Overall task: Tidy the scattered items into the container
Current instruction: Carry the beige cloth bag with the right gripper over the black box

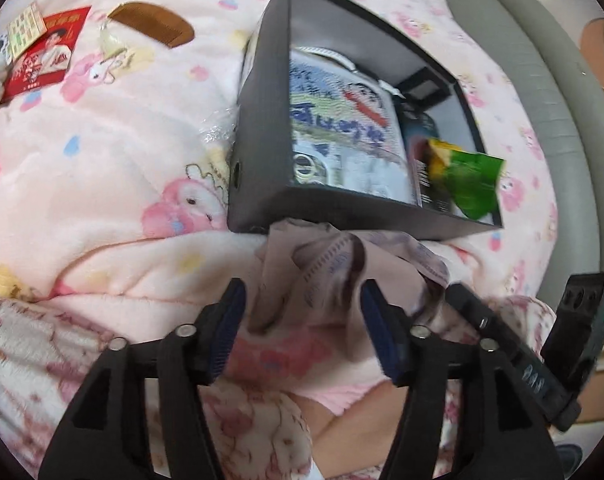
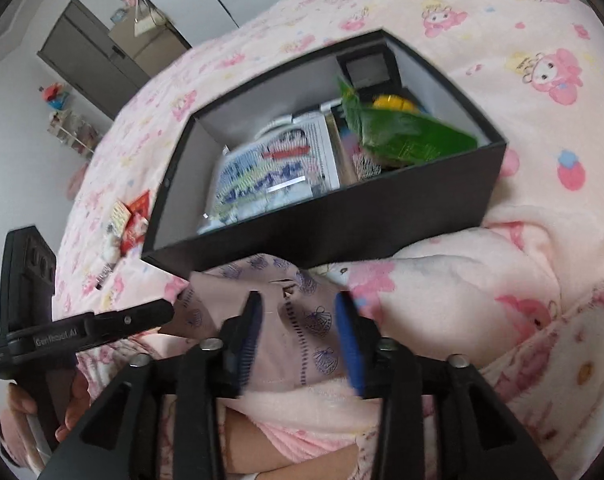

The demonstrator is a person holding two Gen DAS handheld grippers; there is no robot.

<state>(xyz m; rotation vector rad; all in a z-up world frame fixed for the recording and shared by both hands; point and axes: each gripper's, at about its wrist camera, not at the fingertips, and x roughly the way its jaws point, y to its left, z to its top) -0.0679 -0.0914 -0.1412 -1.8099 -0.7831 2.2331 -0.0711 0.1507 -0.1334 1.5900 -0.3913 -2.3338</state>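
With both the left gripper (image 1: pixel 302 320) and right gripper (image 2: pixel 296 332) spread over the mauve patterned cloth (image 2: pixel 286 312) crumpled against the black box (image 2: pixel 342 216), each should pinch a fold firmly before lifting it in.

Box (image 2: pixel 334 220): black, open-topped, pale grey inside, stood on the pink blanket.
Box contents: blue-and-white printed pouch (image 2: pixel 278 176) lay flat; green snack packet (image 2: pixel 406 132) leaned over the rim at one corner.
Cloth (image 2: pixel 298 320): mauve, printed with small dark motifs, lay crumpled against the box's near wall.
Comb (image 1: pixel 154 24): brown, flat, well apart from the box.
Red packet (image 1: pixel 42 56): flat, beyond the comb.
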